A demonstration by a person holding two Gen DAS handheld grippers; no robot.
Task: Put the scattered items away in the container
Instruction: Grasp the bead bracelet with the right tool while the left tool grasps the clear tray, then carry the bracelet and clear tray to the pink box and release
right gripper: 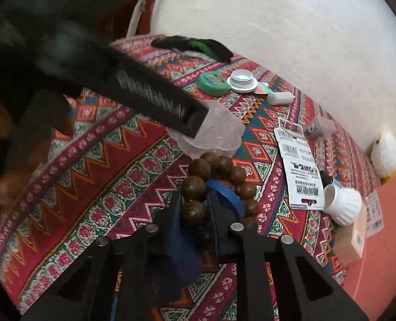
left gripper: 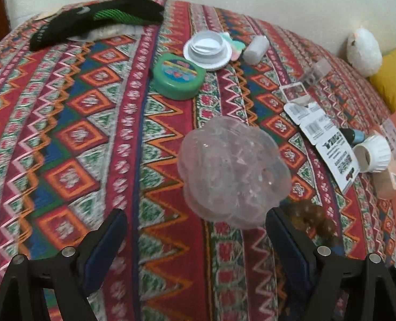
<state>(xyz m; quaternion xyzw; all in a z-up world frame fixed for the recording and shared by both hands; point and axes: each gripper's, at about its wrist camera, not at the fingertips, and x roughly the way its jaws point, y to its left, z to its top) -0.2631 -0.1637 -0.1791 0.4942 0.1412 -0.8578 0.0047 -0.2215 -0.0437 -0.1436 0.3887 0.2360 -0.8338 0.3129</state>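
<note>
1. A patterned woven cloth [left gripper: 72, 112] in red, green, blue and orange covers the whole surface, and every item lies on it.
2. A black sock with green mesh [left gripper: 96, 20] lies at the far edge, near the white wall.
3. The clear scalloped plastic container [left gripper: 232, 171] sits mid-cloth, just ahead of the left gripper [left gripper: 195, 243], whose jaws stand wide apart and empty.
4. In the right wrist view the left gripper's black finger [right gripper: 157, 99] reaches over that container [right gripper: 219, 136].
5. A wooden bead bracelet [right gripper: 219, 184] lies just beside the container; the right gripper [right gripper: 195, 211] is clamped narrowly on its near beads.
6. White barcode tags [left gripper: 329, 144] fan out to the right of the container.
7. A green round tin [left gripper: 179, 76] lies beyond the container, touching a white ridged lid [left gripper: 208, 49].
8. A white ribbed cap [left gripper: 372, 153] lies on its side at the tags' right end, against a small dark bottle [left gripper: 351, 135].
9. A white cylinder [left gripper: 255, 49] lies just right of the lid.
10. A white fluffy ball [left gripper: 364, 52] rests by the wall, next to a yellow cushion [left gripper: 393, 77].
</note>
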